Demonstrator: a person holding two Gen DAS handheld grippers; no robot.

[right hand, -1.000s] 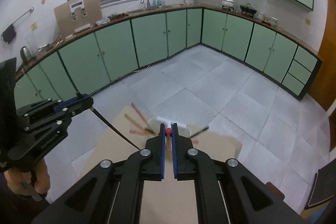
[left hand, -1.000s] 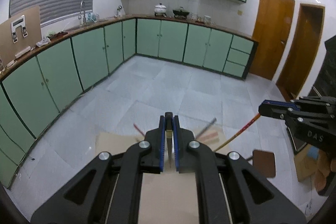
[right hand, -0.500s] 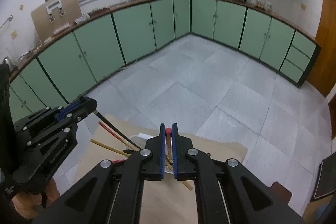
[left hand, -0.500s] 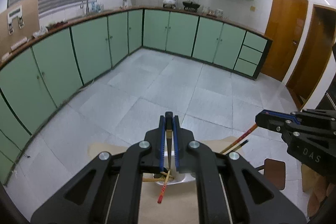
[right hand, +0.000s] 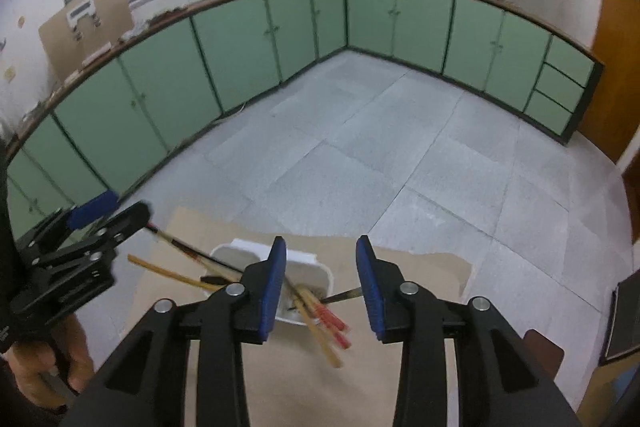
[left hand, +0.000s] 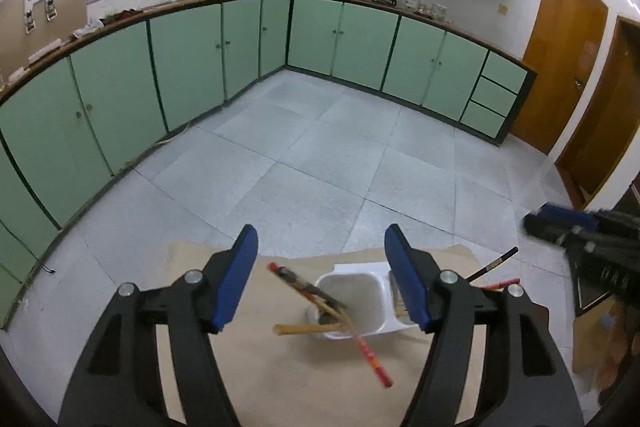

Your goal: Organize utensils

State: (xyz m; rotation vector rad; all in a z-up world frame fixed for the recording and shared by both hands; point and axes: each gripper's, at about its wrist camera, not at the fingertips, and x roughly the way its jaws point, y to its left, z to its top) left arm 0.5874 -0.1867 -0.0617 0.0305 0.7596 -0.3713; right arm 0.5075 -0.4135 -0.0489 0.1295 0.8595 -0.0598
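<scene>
A white two-compartment holder (left hand: 352, 301) stands on the brown table (left hand: 280, 379), also in the right wrist view (right hand: 308, 263). Several chopsticks lean in it: a red one (left hand: 370, 351), a tan one (left hand: 308, 327), red-tipped ones (right hand: 332, 323) and a dark one (right hand: 192, 251). My left gripper (left hand: 322, 279) is open and empty just above the holder. My right gripper (right hand: 322, 285) is open and empty above the holder. The right gripper also shows at the right edge of the left wrist view (left hand: 580, 231), and the left gripper at the left of the right wrist view (right hand: 92, 227).
The table's far edge (right hand: 320, 233) drops to a grey tiled floor. Green cabinets (left hand: 200, 59) line the walls. A small brown stool (right hand: 544, 351) stands to the right of the table.
Both grippers have opened and let go of the chopsticks they held; the chopsticks now lean in the holder. Both grippers have tilted down over the holder.
</scene>
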